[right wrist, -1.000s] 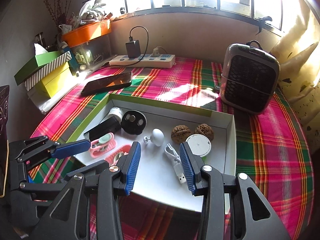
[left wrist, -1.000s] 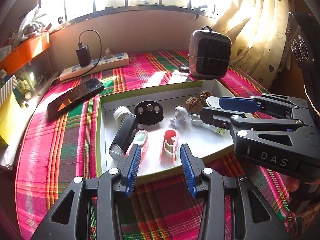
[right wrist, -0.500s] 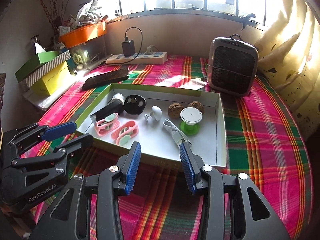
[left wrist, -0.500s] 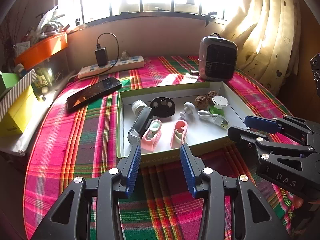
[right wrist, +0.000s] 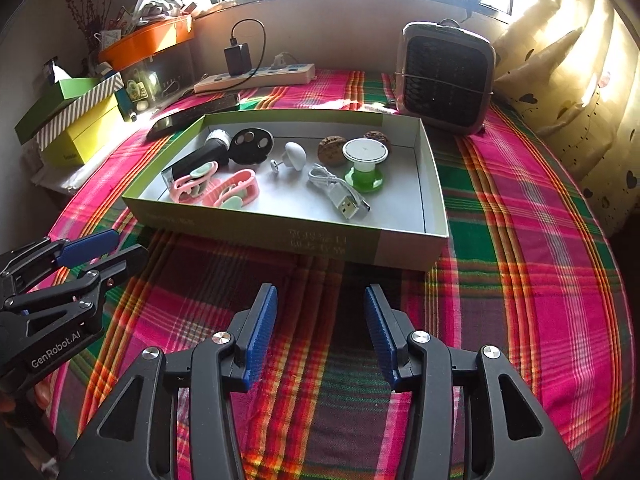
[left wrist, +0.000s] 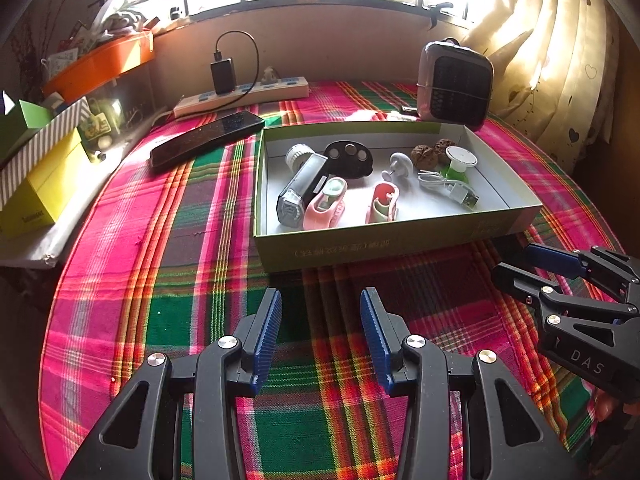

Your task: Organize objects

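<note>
Right now both tools hang over the plaid-clothed counter (left wrist: pixel 168 248), short of the shallow green-and-white cardboard box (right wrist: pixel 280 236). The left tool (left wrist: pixel 320 332) stands partly open with nothing between its blue pads; the right tool (right wrist: pixel 320 328) is likewise empty, its jaws having just been opening.

Everything to be sorted sits inside that box: a black rectangular gadget with a clear end (left wrist: pixel 302 190), two pink-and-mint plastic clips (left wrist: pixel 326 204), a black oval disc with three holes (left wrist: pixel 348 154), a small white knob (left wrist: pixel 400 164), two brown walnuts (left wrist: pixel 430 154), a white disc on a green base (right wrist: pixel 365 162) and a coiled white USB cable (right wrist: pixel 340 192).

The likely trouble, as I judge it: the clips lie against the black gadget, so a pinch there may drag both. The loose cable could snag and tip the green-based disc. The walnuts, being round, may roll or squirt from the pads. Any reach that clips the box's near wall would shove the light box across the cloth.
</note>
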A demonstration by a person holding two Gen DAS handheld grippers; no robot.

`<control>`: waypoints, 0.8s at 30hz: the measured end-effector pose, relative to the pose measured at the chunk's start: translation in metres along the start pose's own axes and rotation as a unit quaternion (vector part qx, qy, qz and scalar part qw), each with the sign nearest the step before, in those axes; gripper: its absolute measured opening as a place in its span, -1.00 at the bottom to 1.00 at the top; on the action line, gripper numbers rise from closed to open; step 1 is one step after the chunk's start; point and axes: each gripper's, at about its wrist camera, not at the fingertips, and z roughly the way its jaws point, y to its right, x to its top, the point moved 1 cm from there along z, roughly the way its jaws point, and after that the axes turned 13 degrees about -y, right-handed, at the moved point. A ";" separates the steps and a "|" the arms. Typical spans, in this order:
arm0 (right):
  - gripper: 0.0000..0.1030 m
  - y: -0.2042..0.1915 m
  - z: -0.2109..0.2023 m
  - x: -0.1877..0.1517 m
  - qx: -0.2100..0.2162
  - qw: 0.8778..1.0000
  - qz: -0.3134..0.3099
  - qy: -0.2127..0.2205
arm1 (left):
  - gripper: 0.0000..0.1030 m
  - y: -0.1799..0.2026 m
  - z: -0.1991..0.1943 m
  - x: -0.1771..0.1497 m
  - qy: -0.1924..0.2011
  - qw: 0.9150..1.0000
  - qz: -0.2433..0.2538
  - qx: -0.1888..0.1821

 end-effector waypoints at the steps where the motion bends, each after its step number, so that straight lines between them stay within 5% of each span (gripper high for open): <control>1: -0.09 0.000 0.000 -0.002 -0.001 1.000 0.002 -0.002 | -0.23 0.000 0.001 -0.002 -0.002 1.000 -0.001 -0.001; 24: 0.42 0.008 -0.004 -0.025 -0.039 0.998 0.040 -0.012 | -0.22 0.000 0.005 -0.018 -0.016 0.999 -0.028 0.008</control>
